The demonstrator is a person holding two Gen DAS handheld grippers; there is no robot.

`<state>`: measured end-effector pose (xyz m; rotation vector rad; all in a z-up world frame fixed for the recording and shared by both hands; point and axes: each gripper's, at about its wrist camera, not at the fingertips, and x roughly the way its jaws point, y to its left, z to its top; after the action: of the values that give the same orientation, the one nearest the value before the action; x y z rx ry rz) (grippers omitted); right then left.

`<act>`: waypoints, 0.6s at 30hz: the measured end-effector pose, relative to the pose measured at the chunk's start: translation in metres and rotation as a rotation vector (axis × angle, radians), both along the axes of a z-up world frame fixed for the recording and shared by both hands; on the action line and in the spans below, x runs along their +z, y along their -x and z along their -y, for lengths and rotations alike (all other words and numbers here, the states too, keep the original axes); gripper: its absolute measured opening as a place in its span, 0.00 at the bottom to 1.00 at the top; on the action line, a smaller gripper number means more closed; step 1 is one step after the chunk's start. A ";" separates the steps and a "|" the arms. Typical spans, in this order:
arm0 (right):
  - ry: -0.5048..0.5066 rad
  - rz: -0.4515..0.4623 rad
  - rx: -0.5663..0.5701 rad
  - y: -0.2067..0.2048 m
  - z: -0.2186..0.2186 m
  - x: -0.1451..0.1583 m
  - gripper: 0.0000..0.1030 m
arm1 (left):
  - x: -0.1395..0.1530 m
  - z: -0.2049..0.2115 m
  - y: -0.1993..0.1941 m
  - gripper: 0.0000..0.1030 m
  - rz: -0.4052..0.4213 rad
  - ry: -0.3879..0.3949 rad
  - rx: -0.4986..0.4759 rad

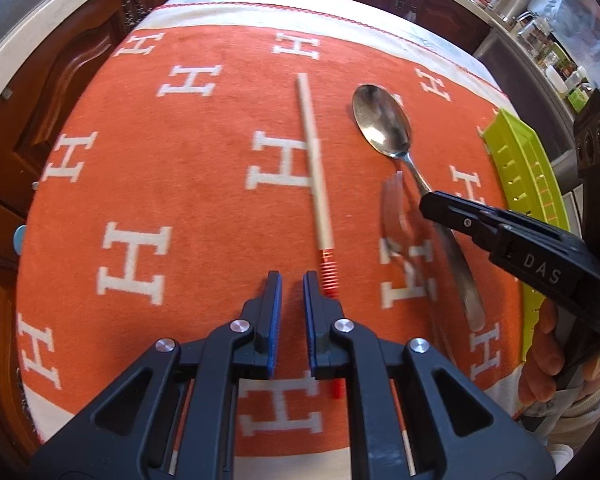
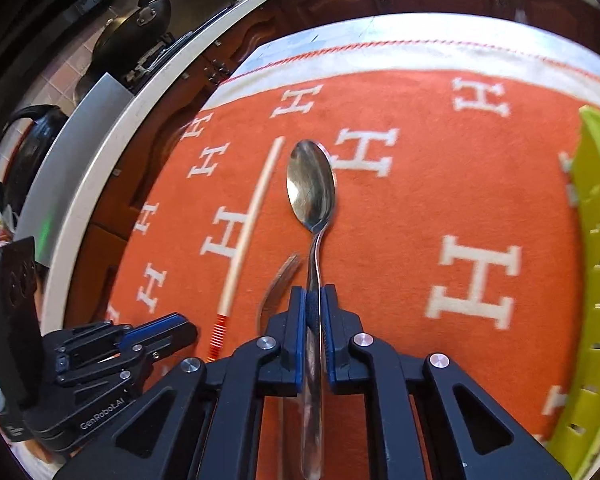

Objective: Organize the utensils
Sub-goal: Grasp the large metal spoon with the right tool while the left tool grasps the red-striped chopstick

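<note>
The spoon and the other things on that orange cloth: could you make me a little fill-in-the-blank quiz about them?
1. The right gripper is shut on the handle of the ____.
2. The left gripper holds ____.
3. The chopstick lies on the cloth, to the ____ of the spoon in both views.
4. The tray at the cloth's right edge is coloured ____.

Missing words: spoon; nothing; left; green

Surface: orange cloth [image 1: 188, 200] with white H marks.
On it: chopstick [image 1: 314, 168], spoon [image 1: 384, 124], fork [image 1: 396, 216], green tray [image 1: 516, 160].
</note>
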<state>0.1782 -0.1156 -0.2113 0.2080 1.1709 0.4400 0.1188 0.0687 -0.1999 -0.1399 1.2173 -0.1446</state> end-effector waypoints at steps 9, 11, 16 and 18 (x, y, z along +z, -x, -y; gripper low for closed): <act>0.179 0.081 -0.018 0.016 0.018 0.009 0.02 | -0.001 0.020 -0.011 0.08 0.005 -0.003 -0.005; 0.169 0.081 -0.021 0.018 0.021 0.008 0.02 | -0.001 0.018 -0.012 0.08 0.004 0.009 0.002; 0.171 0.092 -0.018 0.024 0.024 0.007 0.02 | 0.004 0.012 -0.015 0.08 0.010 0.047 0.033; 0.171 0.095 -0.018 0.024 0.019 0.006 0.02 | 0.003 0.014 -0.018 0.08 0.007 0.033 0.035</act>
<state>0.1546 -0.1350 -0.2055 0.0492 1.1063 0.3288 0.1368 0.0542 -0.1964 -0.1894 1.2050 -0.1352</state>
